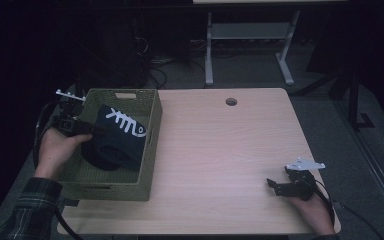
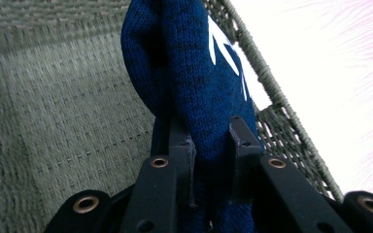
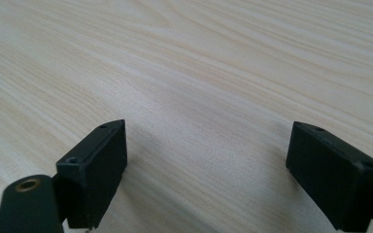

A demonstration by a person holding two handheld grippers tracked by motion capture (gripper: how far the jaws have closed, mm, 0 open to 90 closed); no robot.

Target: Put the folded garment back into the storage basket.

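Both tongs are matte black, blocky builds. The left tongs (image 2: 212,145) have flat black arms with brass-coloured rivets at the pivots and thin rubbery pads on the inner faces. The right tongs (image 3: 206,174) end in chunky rectangular black tips with small screw holes (one brass rivet shows at the lower left). Each carries a pale grey three-cornered plate on top and trails a black cable. The person's left sleeve (image 1: 27,207) is dark plaid flannel.

The right gripper (image 3: 206,170) hovers with jaws wide apart over the pale wooden table (image 3: 213,63).
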